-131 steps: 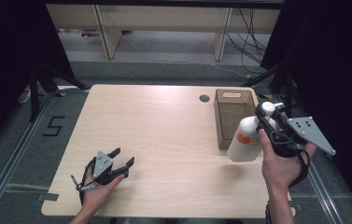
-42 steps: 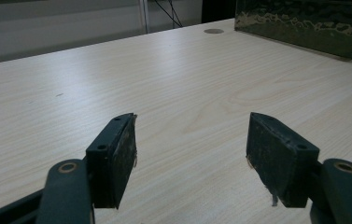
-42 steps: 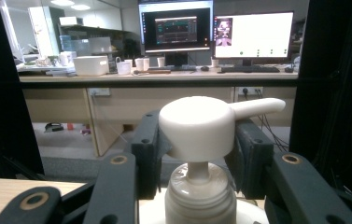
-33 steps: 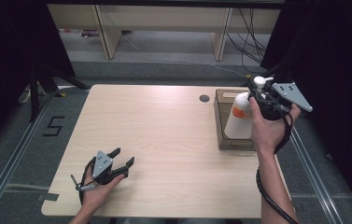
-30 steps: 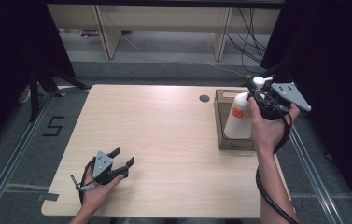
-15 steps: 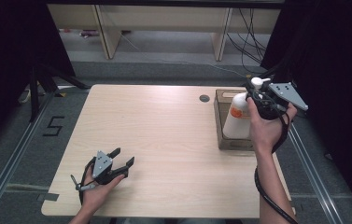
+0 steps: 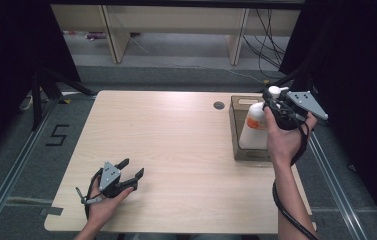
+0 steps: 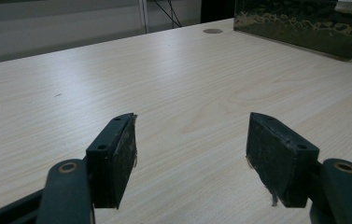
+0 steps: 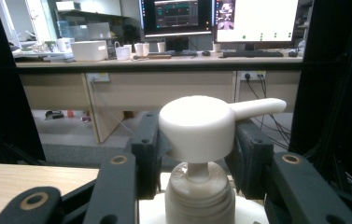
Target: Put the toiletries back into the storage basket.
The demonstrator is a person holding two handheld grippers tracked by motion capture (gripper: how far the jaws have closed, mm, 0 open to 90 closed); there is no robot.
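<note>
Where the bench (image 7: 176,135) runs toward its far right corner, a dark open-topped box (image 7: 237,131) sits on the pale wood, with a small round grommet hole (image 7: 219,105) just beside its far left corner. The rest of the benchtop around the box carries nothing else near it. Beyond the bench, the right gripper view shows a long desk with two monitors (image 9: 220,16) and white containers (image 9: 88,49).

The right gripper (image 7: 275,106) holds a white pump bottle (image 7: 253,131) over the box; the bottle's lower body lies within the box outline in the high view, but whether its base touches the box floor cannot be told. The jaws are clenched on the bottle's neck, one to each side, just under the pump head (image 9: 197,126). The box walls stand close around the bottle's lower part.

The bottle's long axis is roughly upright, tilted a little, head uppermost. An orange mark (image 7: 252,123) shows on its shoulder. In the right gripper view the spout (image 9: 257,107) points to the right of the frame, level, across the right jaw.

The left gripper (image 7: 127,172) rests low on the near left part of the bench, well apart from the box. Its jaws stand released, wide apart, with bare wood between the pads (image 8: 120,154).
</note>
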